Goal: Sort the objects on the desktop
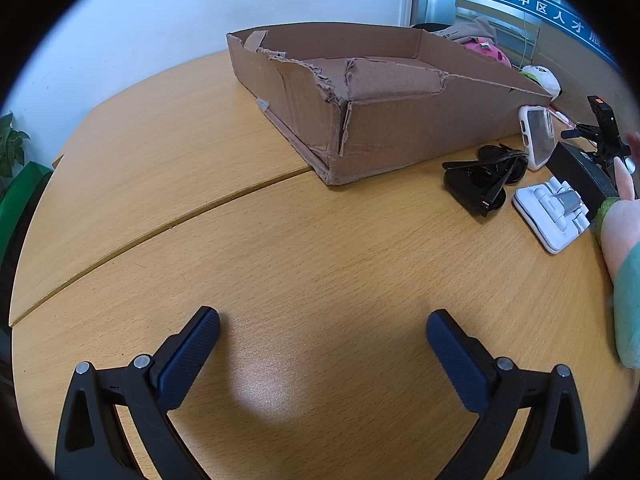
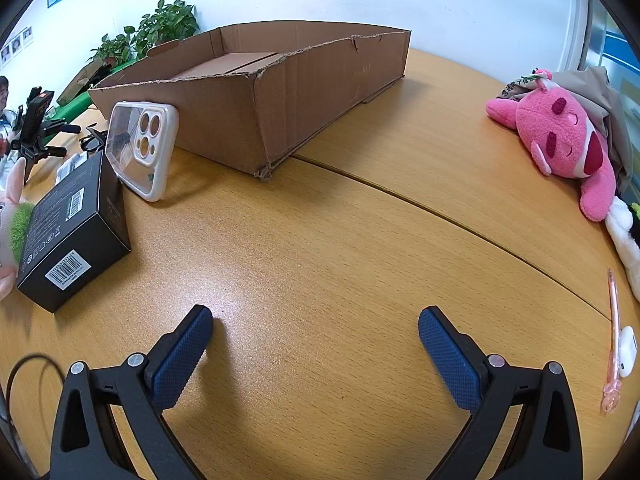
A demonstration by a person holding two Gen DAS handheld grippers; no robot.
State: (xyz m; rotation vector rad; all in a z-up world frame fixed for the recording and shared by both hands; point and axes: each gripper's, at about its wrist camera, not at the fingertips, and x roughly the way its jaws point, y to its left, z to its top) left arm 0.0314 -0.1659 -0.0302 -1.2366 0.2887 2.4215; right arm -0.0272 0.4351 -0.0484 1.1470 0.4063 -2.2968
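Fingers of the left gripper (image 1: 322,326) spread wide, nothing between them, low over bare tabletop (image 1: 280,240). Right gripper (image 2: 316,324) likewise: fingers apart, empty. Torn cardboard box (image 1: 384,92) ahead in both views; its floor is mostly hidden by the near wall, and no contents are visible. In the left wrist view, sunglasses (image 1: 486,176) and a white folding stand (image 1: 554,212) lie just beside the box corner; the stand is partly covered by a black carton (image 2: 72,232). Clear phone case (image 2: 142,148) leans upright, between carton and box. Small tripod (image 2: 34,132) behind, at frame edge, blurred. Pink plush toy (image 2: 560,140) far right, well apart from the box. Pink pen (image 2: 613,340) and a white object beside it, cut off; cannot identify it.
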